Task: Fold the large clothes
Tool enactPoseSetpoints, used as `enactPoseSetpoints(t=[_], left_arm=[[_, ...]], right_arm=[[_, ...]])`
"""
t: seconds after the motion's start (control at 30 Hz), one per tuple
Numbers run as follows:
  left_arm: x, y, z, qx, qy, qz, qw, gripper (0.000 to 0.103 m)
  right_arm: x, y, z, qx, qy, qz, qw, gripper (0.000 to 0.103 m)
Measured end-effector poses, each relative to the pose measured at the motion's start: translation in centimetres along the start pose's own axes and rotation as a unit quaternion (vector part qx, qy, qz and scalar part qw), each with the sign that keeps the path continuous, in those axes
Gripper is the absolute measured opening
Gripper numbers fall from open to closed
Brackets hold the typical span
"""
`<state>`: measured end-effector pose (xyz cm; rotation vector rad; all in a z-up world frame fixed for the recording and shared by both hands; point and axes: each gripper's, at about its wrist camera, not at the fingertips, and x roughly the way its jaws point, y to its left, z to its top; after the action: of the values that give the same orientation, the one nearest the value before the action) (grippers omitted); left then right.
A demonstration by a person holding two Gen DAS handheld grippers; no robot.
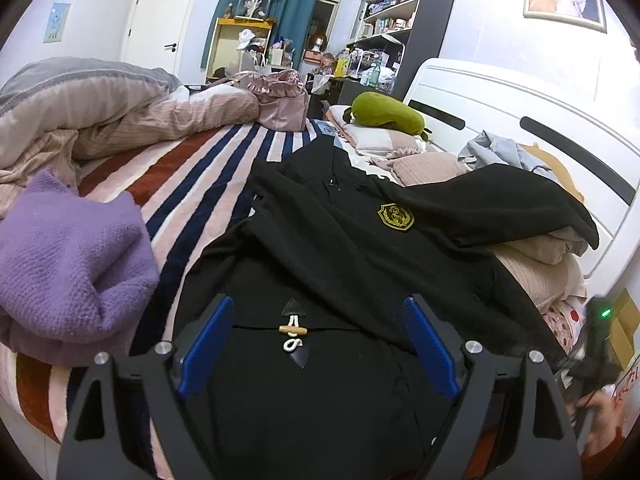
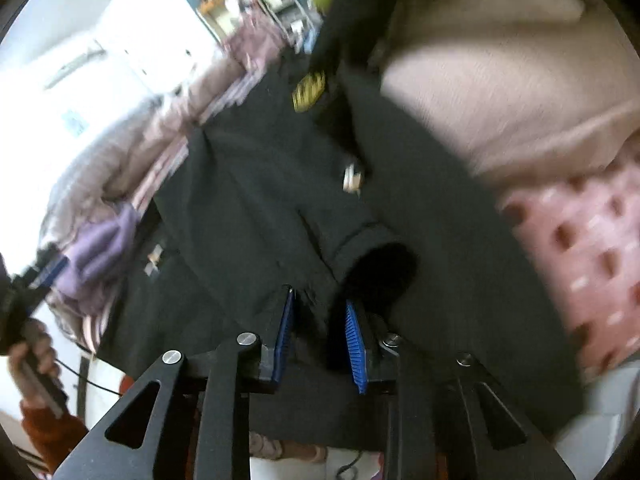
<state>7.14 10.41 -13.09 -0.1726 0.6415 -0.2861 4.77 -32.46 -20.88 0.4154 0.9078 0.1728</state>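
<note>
A large black coat with a yellow crest and a wooden toggle lies spread on the striped bed. Its far sleeve is draped over pillows at the right. My left gripper is open and empty, hovering just above the coat near the toggle. In the blurred right wrist view the coat fills the middle. My right gripper is nearly closed, with a fold of the coat near the sleeve cuff between its blue pads.
A purple knit garment lies at the left on the striped bedcover. A bunched duvet is at the back left. Pink pillows and a white headboard stand at the right. A green plush sits far back.
</note>
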Motion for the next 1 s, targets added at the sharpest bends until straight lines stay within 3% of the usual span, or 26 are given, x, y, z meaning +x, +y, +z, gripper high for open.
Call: enactPoseSetpoints(t=[0.07,0.13,0.2,0.3,0.33,0.37,0.43,0.5,0.53,0.6,0.63,0.7,0.77,0.9,1.0], left_arm=[[-0.1,0.2,0.1,0.001,0.0,0.003,1.0,0.085],[-0.1,0.1,0.2,0.007,-0.002,0.012,0.9999,0.085],[-0.1,-0.3,0.4,0.016,-0.01,0.024,0.9995,0.085],[-0.8,-1.1,0.7,0.026,-0.037,0.049,0.9977,0.087],[-1.2,-1.3,0.9,0.031,-0.053,0.062,0.9962,0.092],[-1.5,-1.6,1.1,0.036,-0.066,0.074,0.9944,0.098],[-2.3,-2.3,1.4,0.052,-0.094,0.097,0.9895,0.102],[-2.6,-2.9,1.7,0.067,-0.106,0.102,0.9869,0.102],[-2.6,-3.2,2.0,0.069,-0.104,0.099,0.9871,0.102],[-2.6,-3.5,2.4,0.063,-0.1,0.088,0.989,0.102],[-2.6,-3.6,2.6,0.061,-0.1,0.082,0.9898,0.102],[-2.7,-4.1,3.0,0.055,-0.098,0.063,0.9917,0.102],[-2.7,-4.6,3.3,0.048,-0.092,0.043,0.9937,0.102],[-2.4,-5.8,3.6,0.035,-0.081,0.009,0.996,0.102],[-2.0,-6.2,3.7,0.022,-0.069,0.001,0.9974,0.102]], right_arm=[[-3.1,0.9,0.9,-0.035,-0.05,-0.022,0.998,0.022],[-4.0,1.8,1.5,-0.052,-0.058,-0.007,0.997,0.018],[-2.4,2.8,1.8,-0.057,-0.036,0.021,0.998,0.012],[2.5,2.5,1.3,-0.055,0.015,-0.013,0.998,0.011],[4.1,1.9,1.0,-0.047,0.031,-0.026,0.998,0.01],[5.6,0.7,0.8,-0.036,0.049,-0.03,0.998,0.0],[5.7,0.0,1.2,-0.03,0.053,-0.011,0.998,0.0],[3.4,0.0,2.6,-0.043,0.04,0.017,0.998,0.005],[1.1,0.2,3.9,-0.059,0.004,0.022,0.998,0.01],[-3.0,-0.4,6.2,-0.066,-0.059,0.014,0.996,0.048],[-5.5,-1.1,7.6,-0.059,-0.101,0.009,0.993,0.056],[-9.8,-3.4,10.2,-0.031,-0.169,-0.005,0.985,0.061],[-12.4,-5.8,12.1,-0.009,-0.207,-0.052,0.977,0.066],[-14.2,-10.3,14.2,0.028,-0.242,-0.085,0.966,0.068],[-13.8,-13.2,15.0,0.067,-0.251,-0.073,0.963,0.068]])
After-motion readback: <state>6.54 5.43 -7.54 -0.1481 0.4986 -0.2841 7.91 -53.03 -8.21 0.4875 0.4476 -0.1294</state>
